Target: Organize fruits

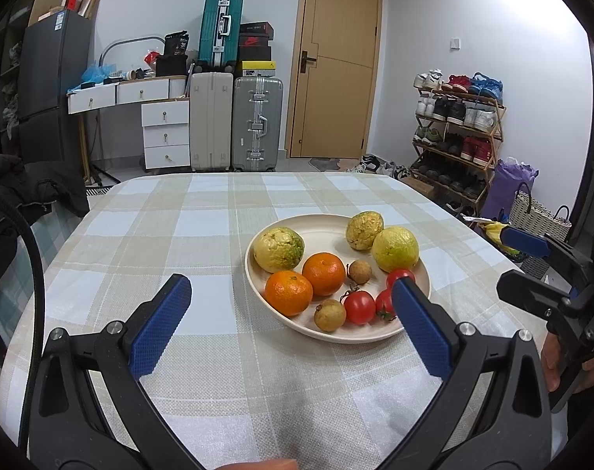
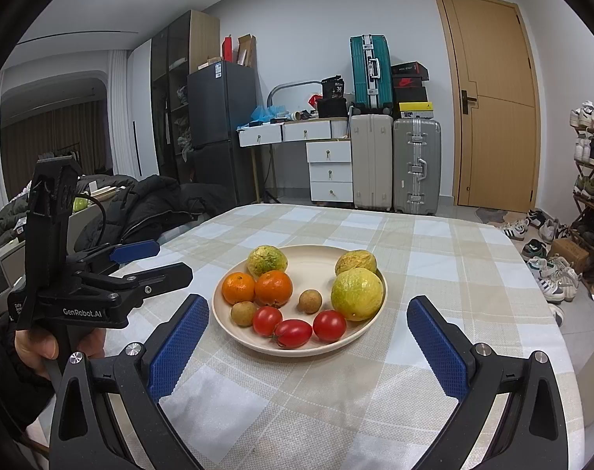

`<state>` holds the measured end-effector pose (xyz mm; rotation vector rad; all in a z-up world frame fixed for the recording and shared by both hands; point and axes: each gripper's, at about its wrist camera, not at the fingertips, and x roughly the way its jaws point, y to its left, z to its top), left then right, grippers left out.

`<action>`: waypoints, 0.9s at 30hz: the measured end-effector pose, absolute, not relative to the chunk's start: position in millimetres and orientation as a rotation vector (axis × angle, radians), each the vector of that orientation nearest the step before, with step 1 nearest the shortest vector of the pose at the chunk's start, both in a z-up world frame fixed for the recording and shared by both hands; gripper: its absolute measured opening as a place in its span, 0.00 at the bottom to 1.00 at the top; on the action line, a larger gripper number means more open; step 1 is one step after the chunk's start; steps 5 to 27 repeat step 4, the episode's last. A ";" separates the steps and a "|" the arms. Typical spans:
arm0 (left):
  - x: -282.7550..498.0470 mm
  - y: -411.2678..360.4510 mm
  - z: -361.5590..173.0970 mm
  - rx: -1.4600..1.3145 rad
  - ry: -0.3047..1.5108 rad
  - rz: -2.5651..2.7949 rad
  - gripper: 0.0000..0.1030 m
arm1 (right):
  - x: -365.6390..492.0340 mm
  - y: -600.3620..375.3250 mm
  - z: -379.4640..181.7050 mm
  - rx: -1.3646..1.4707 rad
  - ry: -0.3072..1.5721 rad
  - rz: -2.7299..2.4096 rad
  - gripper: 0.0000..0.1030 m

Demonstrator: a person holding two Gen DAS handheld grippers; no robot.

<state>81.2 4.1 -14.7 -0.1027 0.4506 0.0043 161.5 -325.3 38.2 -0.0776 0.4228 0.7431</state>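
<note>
A table [image 2: 434, 258] covered with a beige and white checked cloth fills the near part of both views. A cream plate [image 2: 222, 315] is set on it, toward the middle. Held within the plate are three yellow-green fruits: the biggest [image 2: 357, 293] at the right, another [image 2: 355, 261] just behind it and touching it, and a third [image 2: 266, 260] at the far left. Two oranges [image 2: 273, 288] lie side by side, touching, just in front of that third fruit. Three red tomatoes [image 2: 293, 333] are ranged along the near rim. Two small brown fruits, possibly longans, are seen: one [image 2: 310, 300] near the middle, one [image 2: 243, 313] at the near left.

The left gripper [image 1: 291, 305] is held open with nothing between its blue pads, just in front of the plate. The right gripper [image 2: 308, 331] is likewise spread wide and grips nothing, hovering at the plate's near edge.
</note>
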 end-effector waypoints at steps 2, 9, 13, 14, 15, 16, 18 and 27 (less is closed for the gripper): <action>81.6 2.8 -15.3 -0.103 0.453 0.004 0.99 | 161.7 -325.3 37.4 -0.078 0.423 0.743 1.00; 80.9 2.7 -15.9 -0.103 0.454 0.006 0.99 | 161.8 -325.2 37.3 -0.078 0.424 0.743 1.00; 80.9 2.7 -15.9 -0.103 0.454 0.006 0.99 | 161.8 -325.2 37.3 -0.078 0.424 0.743 1.00; 80.9 2.7 -15.9 -0.103 0.454 0.006 0.99 | 161.8 -325.2 37.3 -0.078 0.424 0.743 1.00; 80.9 2.7 -15.9 -0.103 0.454 0.006 0.99 | 161.8 -325.2 37.3 -0.078 0.424 0.743 1.00; 80.9 2.7 -15.9 -0.103 0.454 0.006 0.99 | 161.8 -325.2 37.3 -0.078 0.424 0.743 1.00; 80.9 2.7 -15.9 -0.103 0.454 0.006 0.99 | 161.8 -325.2 37.3 -0.078 0.424 0.743 1.00; 80.9 2.7 -15.9 -0.103 0.454 0.006 0.99 | 161.8 -325.2 37.3 -0.078 0.424 0.743 1.00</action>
